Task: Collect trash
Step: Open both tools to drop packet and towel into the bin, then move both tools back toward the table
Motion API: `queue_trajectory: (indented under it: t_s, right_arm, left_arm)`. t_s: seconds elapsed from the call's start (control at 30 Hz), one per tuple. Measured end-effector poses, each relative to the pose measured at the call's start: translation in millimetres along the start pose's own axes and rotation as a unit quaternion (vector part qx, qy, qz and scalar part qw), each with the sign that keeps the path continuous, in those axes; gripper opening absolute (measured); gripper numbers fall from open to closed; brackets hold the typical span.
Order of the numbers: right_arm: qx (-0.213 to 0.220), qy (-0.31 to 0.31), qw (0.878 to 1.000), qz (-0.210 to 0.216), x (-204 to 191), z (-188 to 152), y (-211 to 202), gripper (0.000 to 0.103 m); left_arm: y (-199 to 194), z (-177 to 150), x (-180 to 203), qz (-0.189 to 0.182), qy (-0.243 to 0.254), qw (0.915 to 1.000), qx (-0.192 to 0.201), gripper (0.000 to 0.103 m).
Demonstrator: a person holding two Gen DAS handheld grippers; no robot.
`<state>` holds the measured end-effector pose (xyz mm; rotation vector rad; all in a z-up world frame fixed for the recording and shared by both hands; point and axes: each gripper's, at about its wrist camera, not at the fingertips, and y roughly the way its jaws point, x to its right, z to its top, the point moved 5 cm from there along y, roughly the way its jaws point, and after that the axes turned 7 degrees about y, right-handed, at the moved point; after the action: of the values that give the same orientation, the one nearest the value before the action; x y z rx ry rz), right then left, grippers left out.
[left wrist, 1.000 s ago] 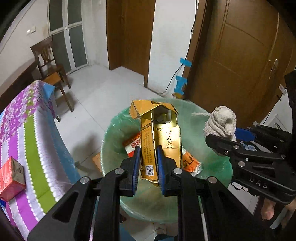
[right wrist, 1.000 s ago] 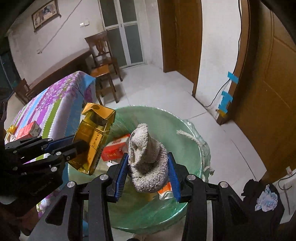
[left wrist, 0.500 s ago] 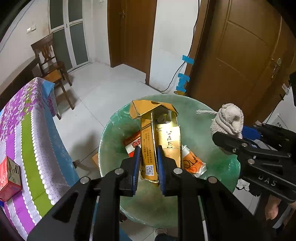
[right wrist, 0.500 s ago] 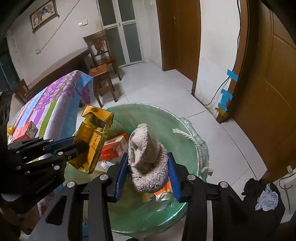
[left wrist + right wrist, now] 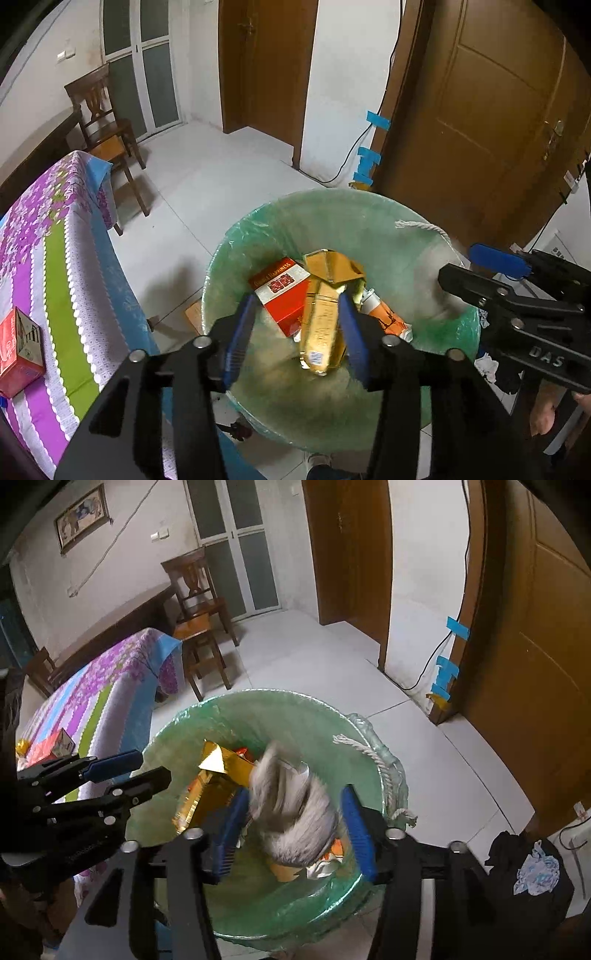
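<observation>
Letting go over the bin [image 5: 258, 236], you open both claws at once: a second ago the left gripper [image 5: 295, 332] pinched the gold carton [image 5: 321, 325] upright above the rim and the right gripper [image 5: 291, 823] squeezed the grey cloth wad [image 5: 295, 819]; now both sets of jaws are spreading and neither pad presses on anything. In the left wrist view the gold carton, blurred with motion, sits lower between the parted blue pads [image 5: 240, 332], tipping down toward the red pack [image 5: 282, 295] and the orange wrapper [image 5: 384, 314] already lying inside the bin. In the right wrist view the cloth wad is smeared too, dropping between the opened pads into the bin just beside the carton. Neither piece is seen at rest yet, so whether they settle flat cannot be told. For your task, two more pieces of trash look as good as binned, and both claws come free. A red box [image 5: 18, 347] lies on the striped tablecloth [image 5: 66, 280] left of the bin, perhaps your next pickup.
</observation>
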<state>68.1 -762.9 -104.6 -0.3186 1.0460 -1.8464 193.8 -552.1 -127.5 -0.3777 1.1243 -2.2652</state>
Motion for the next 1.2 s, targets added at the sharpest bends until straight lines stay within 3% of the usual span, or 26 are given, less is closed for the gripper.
queue_trajectory:
  t_s: [0.13,0.6,0.77,1.0,1.2]
  right_arm:
    - [0.009,-0.001,1.0,-0.001,-1,1,-10,0.067]
    - [0.045,-0.015,0.999,0.011,-24,-11,-57,0.07]
    - [0.064,-0.044,0.997,0.025,-54,-20,-86,0.073]
    - [0.066,-0.08,0.992,0.075,-107,-42,-107,0.075]
    - [0.049,-0.104,0.984,0.137,-163,-73,-110,0.079]
  left_arm:
    - [-5,-1,0,0.001,-0.001,1.0,0.003,0.054]
    - [-45,-12,-6,0.004,-0.004,0.9998,0.021,0.054]
    - [-71,-21,-15,0.006,-0.007,0.9993,0.035,0.054]
    - [-118,-49,-40,0.027,0.0,0.9985,0.048,0.06]
    - [-177,-100,-101,0.062,-0.021,0.9966,0.051,0.067]
